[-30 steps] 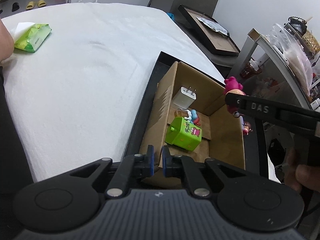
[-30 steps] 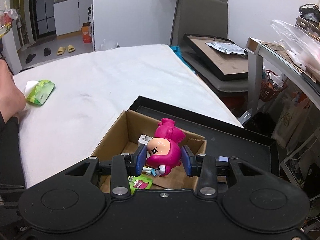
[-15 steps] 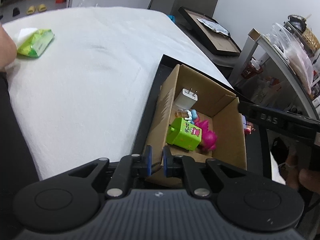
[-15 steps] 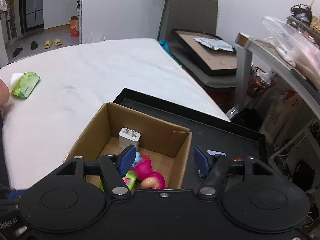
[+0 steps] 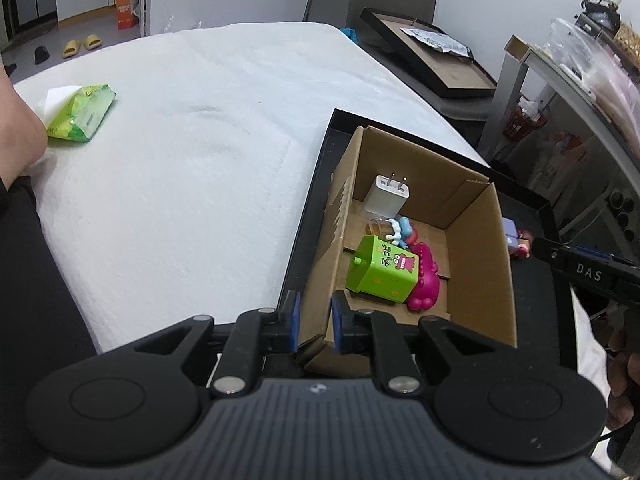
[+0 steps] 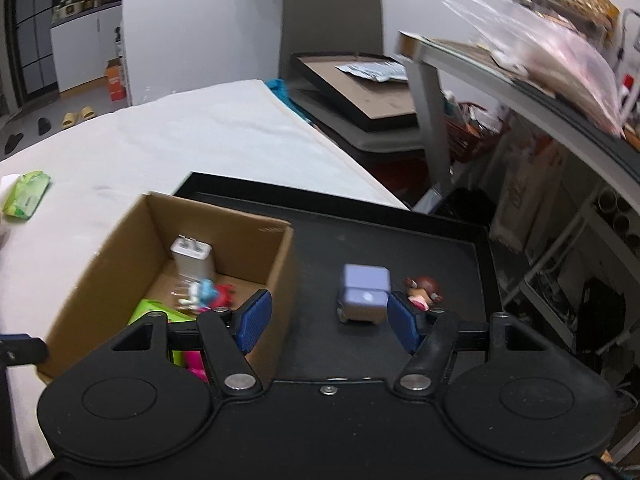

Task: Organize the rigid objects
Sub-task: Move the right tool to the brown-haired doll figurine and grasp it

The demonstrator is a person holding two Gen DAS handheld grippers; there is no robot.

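A wide table [image 5: 192, 168] under a white cloth fills most of the room's near side, with a grey chair [image 6: 332, 20] at its far end and a metal shelf [image 6: 520, 92] of clutter to the right. A black tray [image 6: 400, 240] sits at the table's right edge, and a cardboard box [image 5: 476, 264] stands in the tray's left part.

Inside the box lie a green block toy [image 5: 380, 272], a pink figure [image 5: 426, 280] touching it, a white charger [image 5: 386, 196] against the far wall, and a small blue and white toy [image 5: 402, 230] between them. On the bare tray to the right of the box stand a lilac cube [image 6: 364, 292] and a little brown-haired doll [image 6: 424, 290], just beside each other. A green packet [image 5: 82, 112] lies well apart on the cloth.

The left gripper [image 5: 314, 318] straddles the box's near-left wall, its jaws opening and no longer pressing the cardboard. The right gripper [image 6: 326, 322] is spread wide and holds nothing, the box wall and the cube lying ahead between its fingers.
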